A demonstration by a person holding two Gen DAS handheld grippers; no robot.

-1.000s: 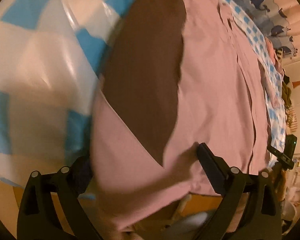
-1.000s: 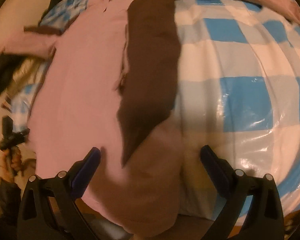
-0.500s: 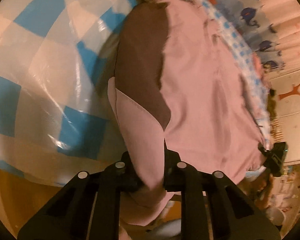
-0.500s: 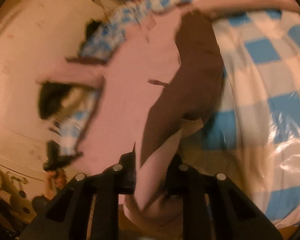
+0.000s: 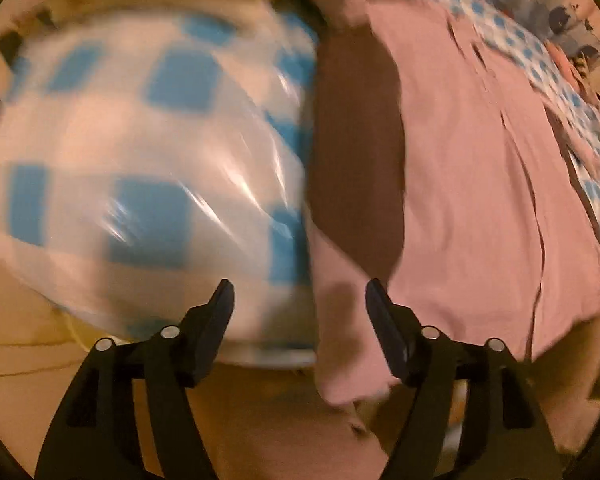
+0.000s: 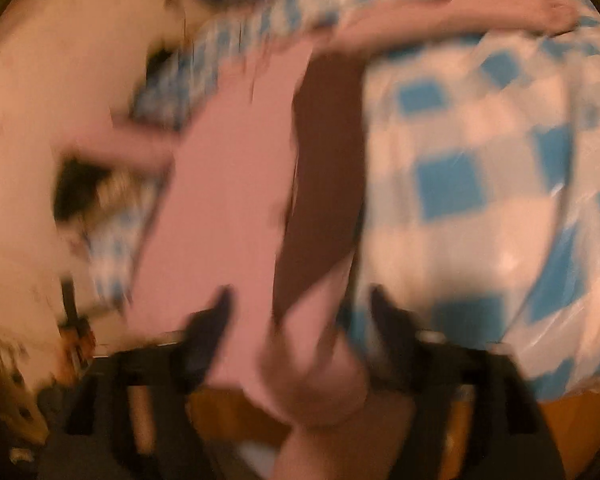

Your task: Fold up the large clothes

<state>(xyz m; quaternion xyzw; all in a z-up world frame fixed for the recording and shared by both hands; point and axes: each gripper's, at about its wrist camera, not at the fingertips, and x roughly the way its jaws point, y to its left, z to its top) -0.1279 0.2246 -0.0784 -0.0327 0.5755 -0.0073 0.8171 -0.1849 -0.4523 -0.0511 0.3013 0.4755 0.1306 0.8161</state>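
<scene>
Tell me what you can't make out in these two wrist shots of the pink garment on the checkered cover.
- Left wrist view: the pink garment's near hem hangs past the blue-checkered cover and runs behind the left gripper, whose jaws are opening; its lower end is hidden.
- Right wrist view: motion blur smears everything; whether cloth touches the opening right gripper's fingers is unclear.
- Right wrist view: the dark pile at left is too blurred to identify.

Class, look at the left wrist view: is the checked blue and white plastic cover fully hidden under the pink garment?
No: the checked blue and white plastic cover lies bare beside the pink garment.
</scene>
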